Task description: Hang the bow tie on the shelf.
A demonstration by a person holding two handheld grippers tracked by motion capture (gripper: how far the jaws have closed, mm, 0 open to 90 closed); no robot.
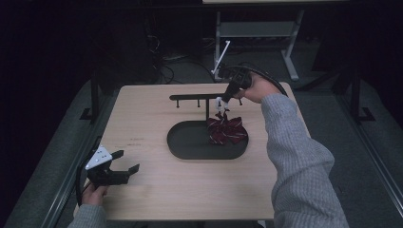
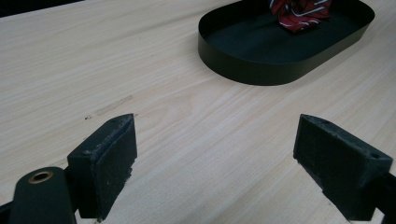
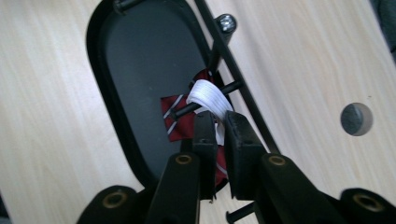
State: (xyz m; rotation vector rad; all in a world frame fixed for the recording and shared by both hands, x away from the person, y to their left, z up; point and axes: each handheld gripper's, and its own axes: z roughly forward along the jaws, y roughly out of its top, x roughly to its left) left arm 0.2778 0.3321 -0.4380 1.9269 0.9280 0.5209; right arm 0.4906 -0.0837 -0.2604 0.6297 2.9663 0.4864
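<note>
- High view: the wooden table (image 1: 157, 190) carries a black oval tray (image 1: 190, 142) near its centre; a black rack (image 1: 197, 98) with a horizontal bar on a post rises from the tray's far side; small pegs stick out of the bar.
- Right gripper (image 1: 222, 102), held in the person's right hand, points down at the bar above the tray's right end; its jaws stand almost together, with a narrow gap left between them.
- Left gripper (image 1: 127, 161) rests near the table's front left corner, well apart from the tray; left gripper view shows its jaws spread wide over bare wood, with nothing between them.
- Red striped bow tie (image 1: 227, 130) hangs below the bar, its lower folds in the tray's right end.
- Right gripper view: the bow tie's white elastic band (image 3: 208, 99) loops over a peg (image 3: 231, 86) of the rack; one strand of the band runs down into the gap between the two jaws; whether the pads press on it cannot be told; the red fabric lies beneath and just beyond the jaw tips.
</note>
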